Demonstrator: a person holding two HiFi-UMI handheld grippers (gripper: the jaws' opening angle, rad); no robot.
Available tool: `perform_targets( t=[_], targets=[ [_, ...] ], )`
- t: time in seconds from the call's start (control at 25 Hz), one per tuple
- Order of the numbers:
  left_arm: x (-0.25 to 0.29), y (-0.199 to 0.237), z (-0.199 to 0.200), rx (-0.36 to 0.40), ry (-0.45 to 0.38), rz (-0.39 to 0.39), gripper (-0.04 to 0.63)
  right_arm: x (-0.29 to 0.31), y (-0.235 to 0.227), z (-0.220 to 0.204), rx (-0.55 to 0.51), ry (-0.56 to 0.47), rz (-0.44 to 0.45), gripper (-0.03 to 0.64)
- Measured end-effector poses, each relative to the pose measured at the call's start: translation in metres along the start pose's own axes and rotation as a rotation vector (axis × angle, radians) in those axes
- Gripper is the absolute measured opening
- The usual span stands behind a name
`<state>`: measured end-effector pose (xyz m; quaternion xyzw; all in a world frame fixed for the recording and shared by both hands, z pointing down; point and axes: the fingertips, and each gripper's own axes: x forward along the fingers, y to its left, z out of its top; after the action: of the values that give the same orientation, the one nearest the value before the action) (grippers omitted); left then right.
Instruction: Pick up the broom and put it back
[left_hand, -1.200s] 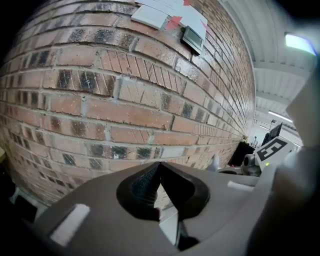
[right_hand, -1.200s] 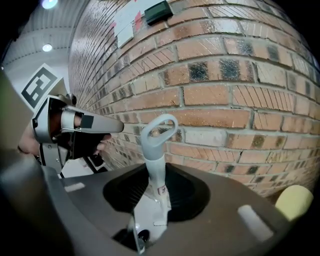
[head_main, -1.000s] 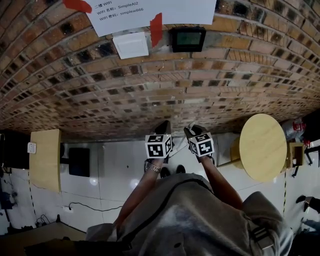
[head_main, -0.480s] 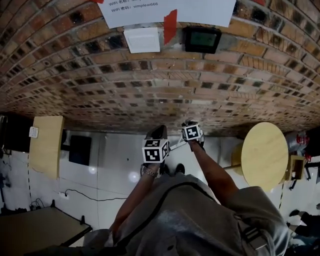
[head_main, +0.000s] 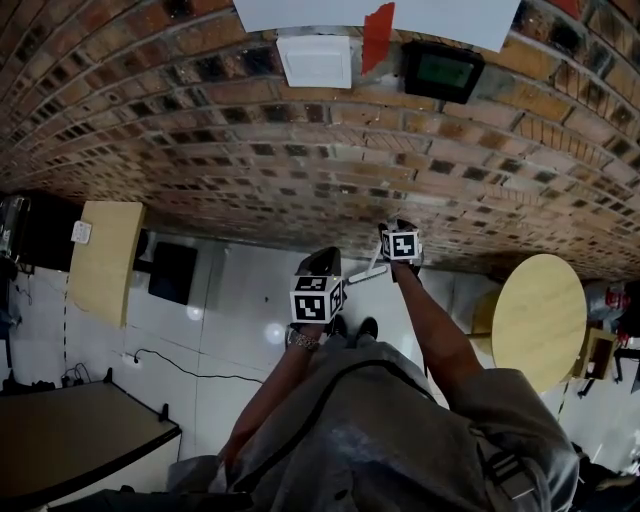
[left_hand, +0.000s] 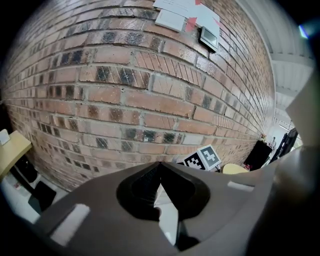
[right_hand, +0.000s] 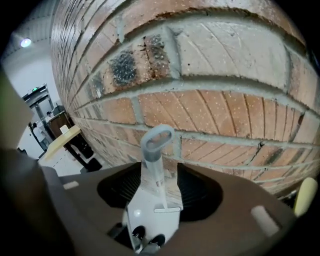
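Observation:
In the right gripper view the broom handle (right_hand: 155, 155), pale grey with a loop at its tip, stands between the jaws of my right gripper (right_hand: 160, 192) and leans on the brick wall (right_hand: 210, 115). The jaws are opening, and a gap shows on each side of the handle. Seen from the head view, the right gripper (head_main: 397, 228) is at the foot of the wall, with a short white piece of the handle (head_main: 365, 273) beside it. The left gripper (head_main: 320, 264) hangs a little nearer me, its tips closed together on nothing (left_hand: 160, 164). The broom's head is hidden.
A round wooden table (head_main: 540, 315) stands to the right, and a pale wooden tabletop (head_main: 105, 260) and a black box (head_main: 172, 272) to the left. A dark table (head_main: 70, 440) fills the lower left corner, with a cable (head_main: 170, 362) on the floor. A switch plate (head_main: 315, 60) is on the wall.
The right gripper has moved away from me to the foot of the wall, taking the white handle along. The left gripper has shifted a little. The view has swung leftward.

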<state>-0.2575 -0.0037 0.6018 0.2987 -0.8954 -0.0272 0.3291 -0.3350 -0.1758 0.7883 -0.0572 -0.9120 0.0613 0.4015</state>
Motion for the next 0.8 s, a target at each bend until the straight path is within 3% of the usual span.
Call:
perform_targets(
  t=[0.4, 0.52, 0.64, 0.8],
  targets=[
    [0.005, -0.021, -0.007, 0.0, 0.014, -0.014, -0.02, -0.027, 0.01, -0.006, 0.047, -0.045, 0.036, 0.191],
    [0.007, -0.027, -0.014, -0.006, 0.023, -0.009, -0.02, -0.055, 0.029, 0.006, 0.058, -0.117, 0.088, 0.163],
    [0.006, -0.035, -0.03, -0.008, 0.049, -0.012, -0.02, -0.093, 0.05, 0.009, 0.107, -0.18, 0.141, 0.089],
    [-0.004, -0.053, -0.051, 0.02, 0.072, -0.048, -0.02, -0.138, 0.082, -0.001, 0.136, -0.209, 0.198, 0.031]
  ],
)
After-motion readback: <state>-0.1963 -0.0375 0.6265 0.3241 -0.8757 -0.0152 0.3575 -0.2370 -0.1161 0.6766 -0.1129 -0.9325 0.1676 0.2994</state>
